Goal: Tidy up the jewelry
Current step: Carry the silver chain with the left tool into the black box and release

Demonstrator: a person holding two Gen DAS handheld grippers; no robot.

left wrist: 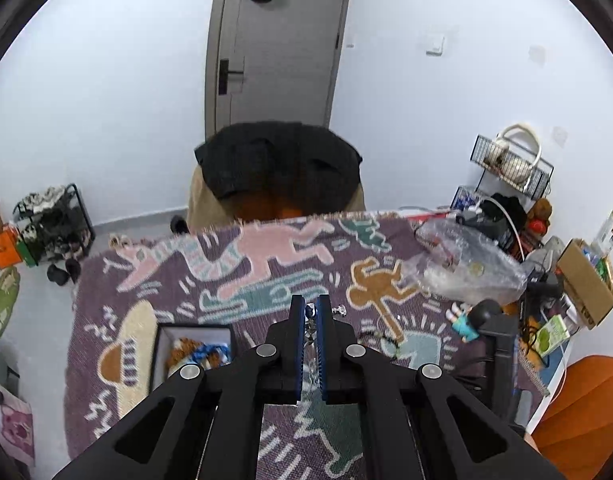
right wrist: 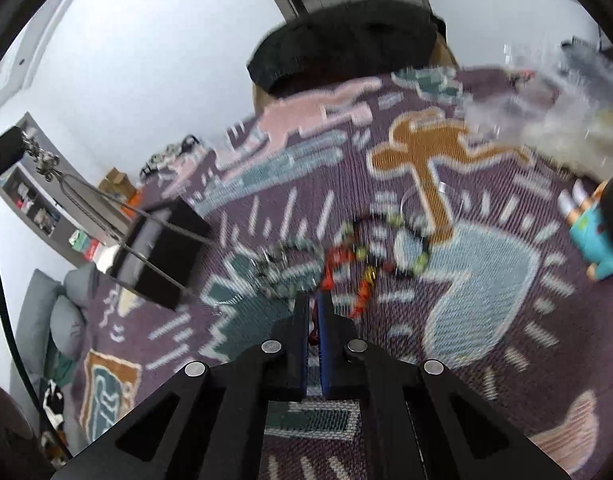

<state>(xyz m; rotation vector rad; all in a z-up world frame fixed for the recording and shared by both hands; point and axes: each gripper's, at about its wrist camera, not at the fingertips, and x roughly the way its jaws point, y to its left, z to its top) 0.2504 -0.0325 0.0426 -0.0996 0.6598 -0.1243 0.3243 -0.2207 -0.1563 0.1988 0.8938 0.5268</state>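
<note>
My left gripper [left wrist: 311,307] is shut on a silver chain necklace [left wrist: 311,330] and holds it above the patterned cloth; in the right wrist view the chain [right wrist: 86,196] hangs from it over the black jewelry box [right wrist: 162,252]. The box [left wrist: 186,350] stands open at the left and holds orange and blue pieces. My right gripper [right wrist: 313,300] is shut on a red beaded bracelet [right wrist: 346,276], low over the cloth. A black and green bead bracelet [right wrist: 410,248] and a grey bead strand [right wrist: 282,264] lie beside it. The right wrist view is blurred.
A patterned purple cloth [left wrist: 266,264] covers the table. A clear plastic bag [left wrist: 462,264] and a small doll [left wrist: 466,320] lie at the right, with cluttered boxes and cables beyond. A chair with a black coat [left wrist: 278,160] stands behind the far edge.
</note>
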